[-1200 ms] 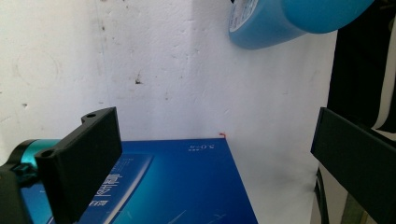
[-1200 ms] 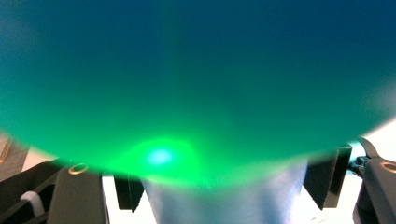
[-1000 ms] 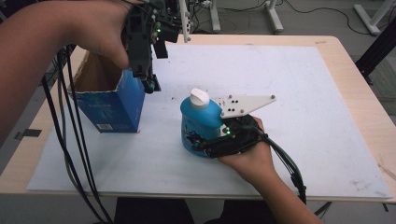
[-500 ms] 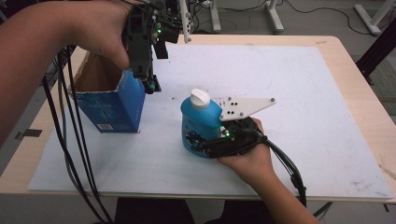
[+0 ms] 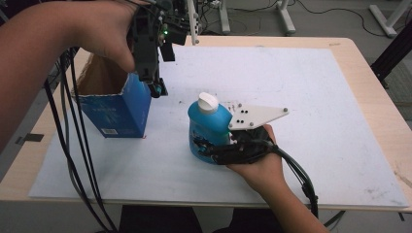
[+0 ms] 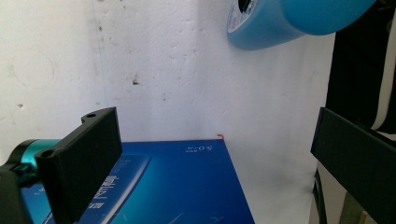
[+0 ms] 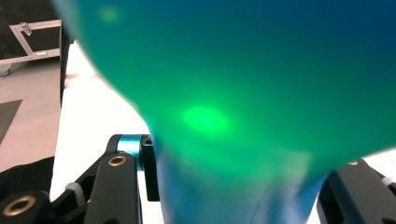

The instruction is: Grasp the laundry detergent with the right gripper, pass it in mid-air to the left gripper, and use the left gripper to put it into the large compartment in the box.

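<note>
A blue bottle [image 5: 210,127] with a white cap stands at the middle of the white mat. My right gripper [image 5: 214,145] is shut on its lower body from the near side. In the right gripper view the bottle [image 7: 233,70] is a close blur, with the right gripper [image 7: 233,186] holding a black jaw against each side of it. An open-topped blue carton [image 5: 114,109] stands at the left. My left gripper [image 5: 156,90] hangs over the carton's right edge, pointing down. In its own view the left gripper [image 6: 212,126] is open wide above the carton [image 6: 177,186], and the bottle [image 6: 280,23] is beyond it.
A white mat [image 5: 301,92] covers most of the wooden table [image 5: 379,92]. Black cables [image 5: 73,145] hang from the left hand past the carton and over the table's front edge. Stand legs and floor lie beyond the far edge.
</note>
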